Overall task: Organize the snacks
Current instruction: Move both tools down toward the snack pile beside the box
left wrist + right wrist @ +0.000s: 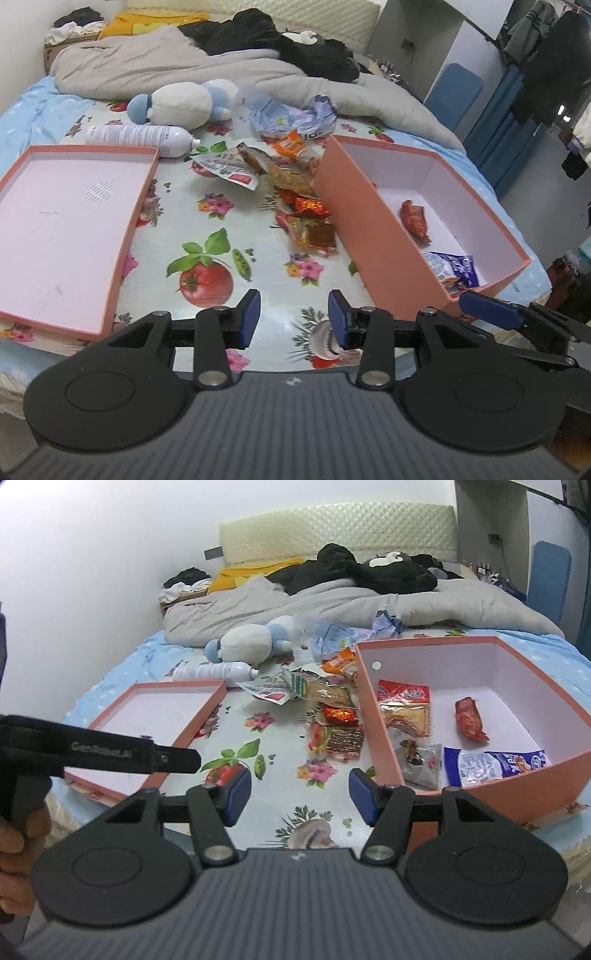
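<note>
Both claws, left claw [294,319] and right claw [300,797], gape empty; perhaps five snacks fill the pink box [524,790] right; the snack pile [334,716] ahead remains.

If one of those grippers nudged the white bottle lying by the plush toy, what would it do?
The white bottle lies on its side and is round, so it would probably roll. The cloth under it looks smooth, so it might also slide. It looks like plastic, probably light.

The black arm of the left gripper [99,755] has grey letters on it that look like "GenRobot.AI". The snack packets [334,716] and the white bottle [214,672] have writing on them too, but it is too small and blurry to read.
</note>
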